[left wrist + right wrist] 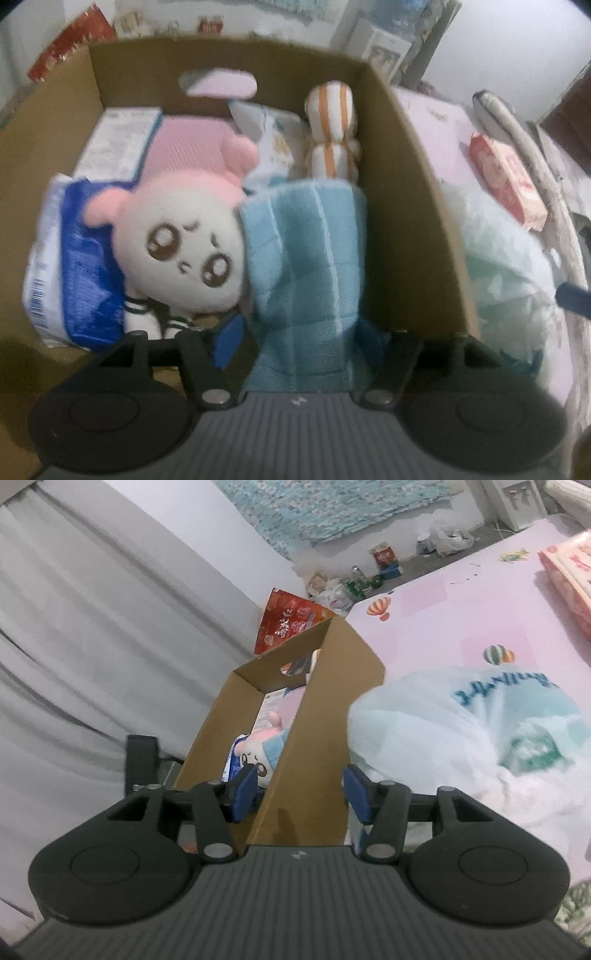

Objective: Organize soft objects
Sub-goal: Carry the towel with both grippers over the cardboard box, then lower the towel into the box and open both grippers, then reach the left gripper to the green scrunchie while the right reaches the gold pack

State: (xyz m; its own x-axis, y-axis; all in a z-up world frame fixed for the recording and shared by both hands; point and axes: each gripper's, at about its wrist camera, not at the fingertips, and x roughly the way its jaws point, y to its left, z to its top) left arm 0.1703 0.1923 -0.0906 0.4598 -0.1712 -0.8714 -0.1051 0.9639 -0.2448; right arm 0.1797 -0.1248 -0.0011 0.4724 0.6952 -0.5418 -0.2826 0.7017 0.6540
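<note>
Left tongs: the left tongs (pixel 299 338) are tilting steeply down into the cardboard box (pixel 402 206), jaws spread and released; the blue towel (pixel 306 258) is lying between the blue pads (pixel 227 341) without being pinched.
Right tongs: the right tongs (pixel 299 794) are pointing gently downward, jaws apart and gripping nothing, straddling the near side wall of the box (pixel 306 746); one pad is sitting inside the box, the other outside.
Box contents: a plush doll (pixel 192 251) with a white face and pink ears is lying in the middle, touching the towel on one side and a blue-and-white packet (pixel 74 266) on the other; behind it are sitting a pink cloth (pixel 188 147), a pale carton (pixel 118 144), a printed pouch (pixel 275 147) and an orange-striped soft toy (pixel 332 129) leaning against the side wall.
Outside the box: a pale green plastic bag (pixel 480 738) is resting just beside the box on a pink balloon-patterned sheet (pixel 461 602); a red-and-white pack (pixel 506 184) is lying farther off.
Writing: blue lettering on the bag and print on a red packet (pixel 291 624) behind the box are too blurred to read.
</note>
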